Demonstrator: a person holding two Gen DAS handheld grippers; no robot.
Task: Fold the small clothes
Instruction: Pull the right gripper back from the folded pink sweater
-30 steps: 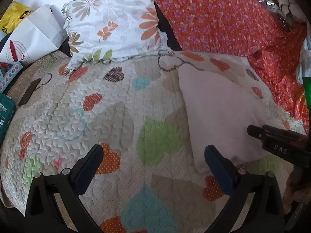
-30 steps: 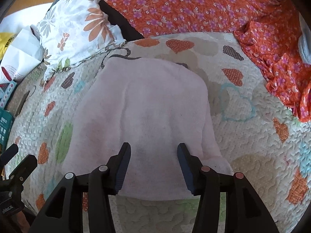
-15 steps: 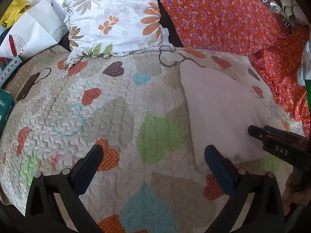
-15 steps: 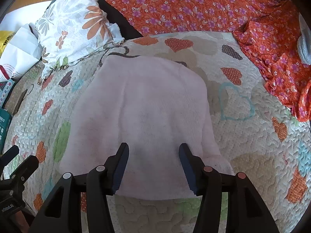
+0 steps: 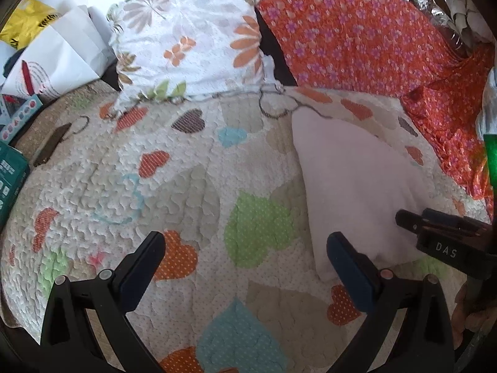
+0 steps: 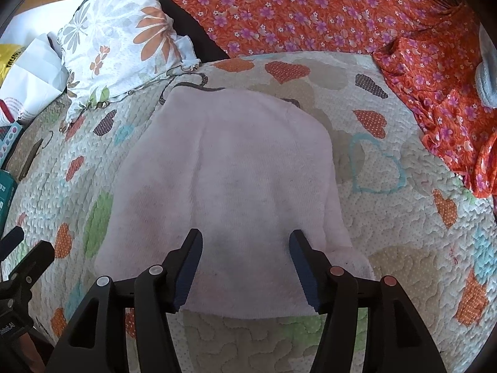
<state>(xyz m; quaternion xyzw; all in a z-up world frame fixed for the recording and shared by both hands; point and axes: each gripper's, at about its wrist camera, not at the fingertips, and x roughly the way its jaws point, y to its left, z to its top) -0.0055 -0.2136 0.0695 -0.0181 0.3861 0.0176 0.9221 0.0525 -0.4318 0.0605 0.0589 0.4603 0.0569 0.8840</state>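
presently pale pink garment point(image 6: 230, 180) lay flat on heart-print quilt point(image 5: 174, 186), right claw point(image 6: 245, 264) released, hovering over its near hem, left claw point(image 5: 245, 267) released above bare quilt beside it, floral pillow point(image 5: 189, 43) behind

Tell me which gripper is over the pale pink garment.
The right gripper: its open fingers frame the pink garment. The left gripper frames only the heart-patterned quilt.
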